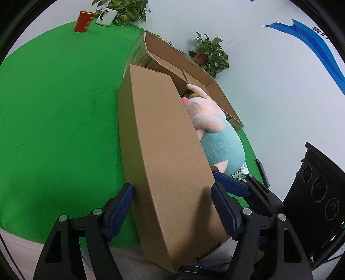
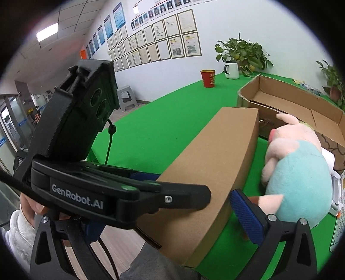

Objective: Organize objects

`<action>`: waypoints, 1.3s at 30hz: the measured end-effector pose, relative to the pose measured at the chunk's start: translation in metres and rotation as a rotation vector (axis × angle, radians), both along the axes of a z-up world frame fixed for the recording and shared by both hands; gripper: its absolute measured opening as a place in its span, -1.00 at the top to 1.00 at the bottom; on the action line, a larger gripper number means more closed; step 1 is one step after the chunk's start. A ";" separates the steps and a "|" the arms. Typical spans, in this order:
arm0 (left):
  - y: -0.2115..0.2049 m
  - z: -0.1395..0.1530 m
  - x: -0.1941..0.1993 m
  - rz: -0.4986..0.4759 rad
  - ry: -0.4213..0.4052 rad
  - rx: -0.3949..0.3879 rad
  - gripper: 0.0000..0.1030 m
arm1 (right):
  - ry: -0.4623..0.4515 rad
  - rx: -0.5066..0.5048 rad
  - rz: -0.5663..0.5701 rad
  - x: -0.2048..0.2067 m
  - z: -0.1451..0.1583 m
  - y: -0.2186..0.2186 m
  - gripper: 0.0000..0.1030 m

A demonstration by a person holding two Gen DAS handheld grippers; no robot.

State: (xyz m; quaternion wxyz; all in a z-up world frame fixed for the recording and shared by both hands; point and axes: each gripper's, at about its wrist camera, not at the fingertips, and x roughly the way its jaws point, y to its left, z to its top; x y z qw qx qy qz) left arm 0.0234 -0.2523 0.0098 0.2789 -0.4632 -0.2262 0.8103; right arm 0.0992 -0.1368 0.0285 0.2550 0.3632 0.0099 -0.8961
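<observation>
The left gripper (image 1: 172,206) straddles the near end of the long box (image 1: 163,155); both blue pads (image 1: 120,204) bear on its side faces, so it is judged clenched on the box. The right gripper (image 2: 172,217) stands just beside it, at the same end. One of its blue fingers (image 2: 245,213) lies on the toy's side of the box, apart from the cardboard, while the other is hidden behind the left gripper's body. Whether it stands released or gripped cannot be told. The box lies closed on the green table (image 1: 60,107), its near end past the table edge, its far end close to the open carton (image 2: 291,103). A plush pig (image 1: 215,133) lies against the box's right side, between box and carton. A red cup (image 1: 83,21), a white mug (image 1: 105,16) and plants (image 2: 243,51) stand well apart at the far edge. Step in hand, as judged: securing the box for relocation. The next move calls for a firm hold at this one end, support from the right gripper, and a lift that clears the pig without dragging it.
</observation>
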 end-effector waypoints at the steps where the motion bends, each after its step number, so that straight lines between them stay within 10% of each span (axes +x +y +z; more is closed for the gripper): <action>1: 0.004 0.000 0.001 0.003 0.004 -0.003 -0.39 | -0.004 0.010 0.002 0.001 -0.002 -0.001 -1.00; 39: 0.032 -0.008 0.008 0.038 -0.031 -0.062 -0.33 | -0.059 -0.030 -0.004 0.006 -0.015 0.020 -1.00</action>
